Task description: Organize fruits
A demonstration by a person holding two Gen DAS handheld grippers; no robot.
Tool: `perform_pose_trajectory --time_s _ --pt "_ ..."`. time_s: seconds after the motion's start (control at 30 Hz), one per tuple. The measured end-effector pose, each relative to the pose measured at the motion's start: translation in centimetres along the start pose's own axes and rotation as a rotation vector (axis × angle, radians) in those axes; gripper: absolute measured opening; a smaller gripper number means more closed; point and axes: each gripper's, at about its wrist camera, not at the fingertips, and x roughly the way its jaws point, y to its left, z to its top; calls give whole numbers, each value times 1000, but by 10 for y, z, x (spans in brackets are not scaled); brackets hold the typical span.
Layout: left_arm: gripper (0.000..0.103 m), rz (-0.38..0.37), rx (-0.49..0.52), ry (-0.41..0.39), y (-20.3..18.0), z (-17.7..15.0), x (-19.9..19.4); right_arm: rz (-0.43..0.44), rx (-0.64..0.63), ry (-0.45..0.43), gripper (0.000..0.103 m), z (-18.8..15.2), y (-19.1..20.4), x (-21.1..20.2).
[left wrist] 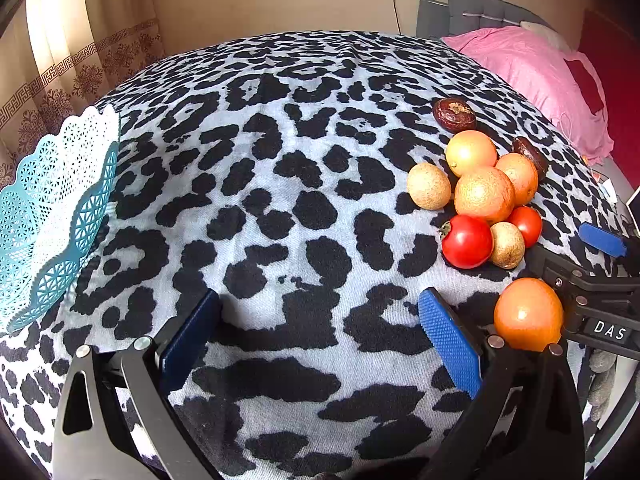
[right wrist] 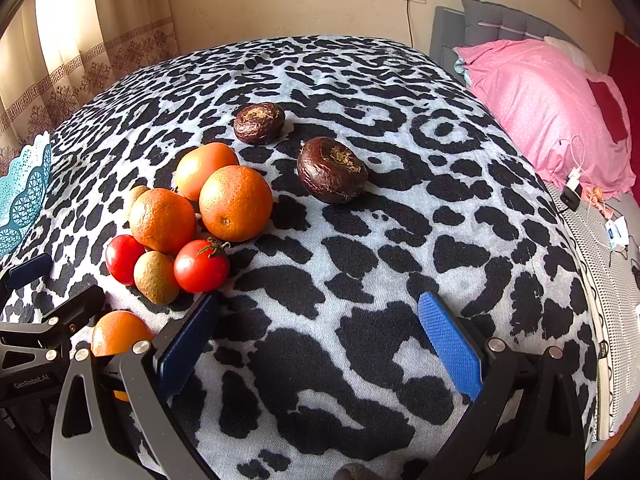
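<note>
A: Since both tools hang empty over the leopard-print cloth (left wrist: 280, 208), I'd say the sorting has barely begun — would you agree?

B: Yes. The left tool (left wrist: 320, 344) has its fingers spread apart with only cloth between them, and the right tool (right wrist: 320, 344) is likewise wide open, gripping nothing.

A: Where's the fruit?

B: Heaped at the right of the left wrist view: three oranges, two tomatoes (left wrist: 467, 242) and two small brownish fruits, touching one another. One stray orange (left wrist: 528, 314) sits apart at lower right, just beside the right tool's frame. Two dark wrinkled fruits (right wrist: 332, 170) lie separate above the heap.

A: And the destination?

B: Probably the teal lattice basket (left wrist: 52, 208) at the left edge, well away from the pile.

A: So the next move?

B: My guess: one tool closes on the stray orange, being nearest and free of neighbours, then carries it across

A: Anything awkward?

B: The heap is tight, so a pick there may roll its neighbours. The soft cloth also gives little firm footing
</note>
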Motion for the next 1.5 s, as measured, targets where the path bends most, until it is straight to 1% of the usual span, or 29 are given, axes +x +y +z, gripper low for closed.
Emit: perform_pose_trajectory --time_s 1.5 --pt "101 4 4 -1 2 1 1 -4 2 2 98 0 1 -2"
